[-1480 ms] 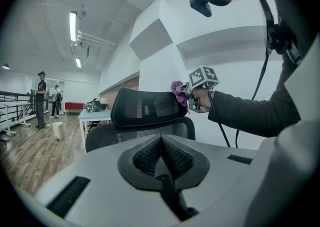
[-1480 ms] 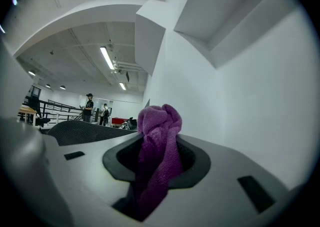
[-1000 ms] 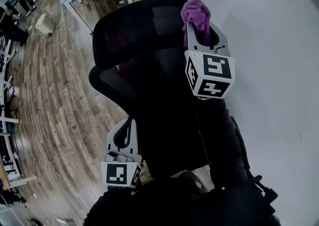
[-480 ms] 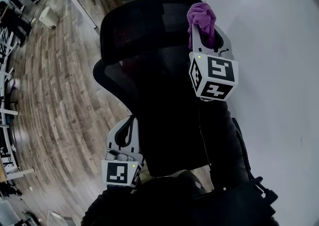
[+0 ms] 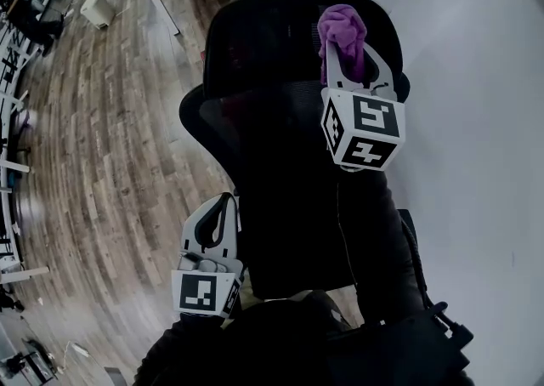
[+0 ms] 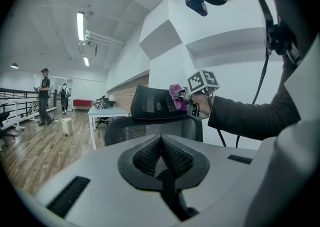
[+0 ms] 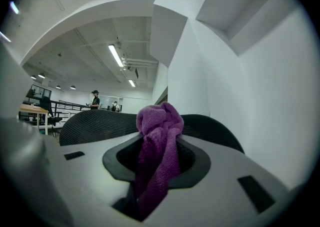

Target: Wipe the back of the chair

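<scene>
Head view: noted black mesh high-back office chair with its back turned toward the person, close beside white wall, on brown wood-plank floor. Found right gripper raised at the top right corner of the headrest, clamped on bunched purple terry cloth protruding past the jaw tips; judged held this way to present cloth, not plastic, to the mesh. Contact of cloth with headrest: cannot tell. Logged left gripper low near the left edge of the chair back, probably parked clear of the wiping path. Left gripper view: confirmed jaws pressed together, nothing between them; chair back and cloth well ahead. Right gripper view: confirmed jaws closed on the cloth, wad bulging above, tail trailing down between the pads; curved top edge of the headrest just behind. Judged to be working along the top of the chair back, with the mesh below left to wipe.
</scene>
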Available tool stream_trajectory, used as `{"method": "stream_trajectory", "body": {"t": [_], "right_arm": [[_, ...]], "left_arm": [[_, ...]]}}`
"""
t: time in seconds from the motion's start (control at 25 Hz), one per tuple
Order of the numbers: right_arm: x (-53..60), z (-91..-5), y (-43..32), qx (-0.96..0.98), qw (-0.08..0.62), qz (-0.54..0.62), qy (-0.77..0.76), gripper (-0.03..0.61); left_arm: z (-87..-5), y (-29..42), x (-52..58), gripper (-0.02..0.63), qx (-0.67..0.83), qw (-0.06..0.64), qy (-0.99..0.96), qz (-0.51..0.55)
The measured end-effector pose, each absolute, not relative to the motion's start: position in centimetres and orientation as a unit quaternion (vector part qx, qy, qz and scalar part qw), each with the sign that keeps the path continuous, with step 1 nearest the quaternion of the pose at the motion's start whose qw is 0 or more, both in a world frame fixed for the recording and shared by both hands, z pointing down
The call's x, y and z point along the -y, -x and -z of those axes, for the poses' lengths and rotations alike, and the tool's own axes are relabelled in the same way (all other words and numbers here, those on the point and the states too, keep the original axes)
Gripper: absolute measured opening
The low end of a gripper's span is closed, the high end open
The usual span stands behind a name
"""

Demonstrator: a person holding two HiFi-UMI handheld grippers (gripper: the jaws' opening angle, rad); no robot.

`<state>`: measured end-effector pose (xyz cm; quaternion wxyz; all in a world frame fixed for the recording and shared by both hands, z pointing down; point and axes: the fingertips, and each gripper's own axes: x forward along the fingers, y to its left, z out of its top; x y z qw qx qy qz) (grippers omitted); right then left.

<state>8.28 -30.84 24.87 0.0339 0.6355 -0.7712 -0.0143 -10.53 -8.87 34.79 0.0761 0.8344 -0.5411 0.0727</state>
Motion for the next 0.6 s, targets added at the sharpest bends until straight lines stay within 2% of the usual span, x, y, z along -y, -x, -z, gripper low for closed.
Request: {"method": "stream_trajectory", "body": {"t": [0.6], "right_arm": [[31.4,-24.2,2.2,0.818,0.041,0.017,-0.573,0.114]], "left_arm": [[-34.1,16.9,7.5,0.009,0.591,0.085,-0.800,-0.054]]}}
